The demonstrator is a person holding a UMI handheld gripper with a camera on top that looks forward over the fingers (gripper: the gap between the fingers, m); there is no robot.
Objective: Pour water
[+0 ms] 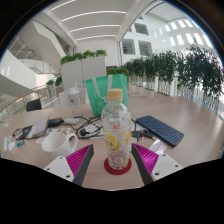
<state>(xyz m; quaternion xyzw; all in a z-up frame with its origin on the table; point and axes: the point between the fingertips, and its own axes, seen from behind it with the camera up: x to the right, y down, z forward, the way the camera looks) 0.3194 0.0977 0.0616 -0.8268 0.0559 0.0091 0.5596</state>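
Now we see the bottle [116, 128] standing upright on a red coaster [118, 166] on the counter [190, 150], right between the fingers of our claw [114, 158], which is spread with a gap at either side. Its long axis runs vertical, cap up. Beyond it and to one side sits a white cup [57, 143], we judge the likely target

Clear plastic bottle [116, 130] stands upright on a red coaster [118, 167], white cap on, label with yellow and pink print round the middle. It sits between the fingers with a gap on each side. Green translucent cup [97, 93] upright beyond it, well apart, further back on the counter [180, 160].
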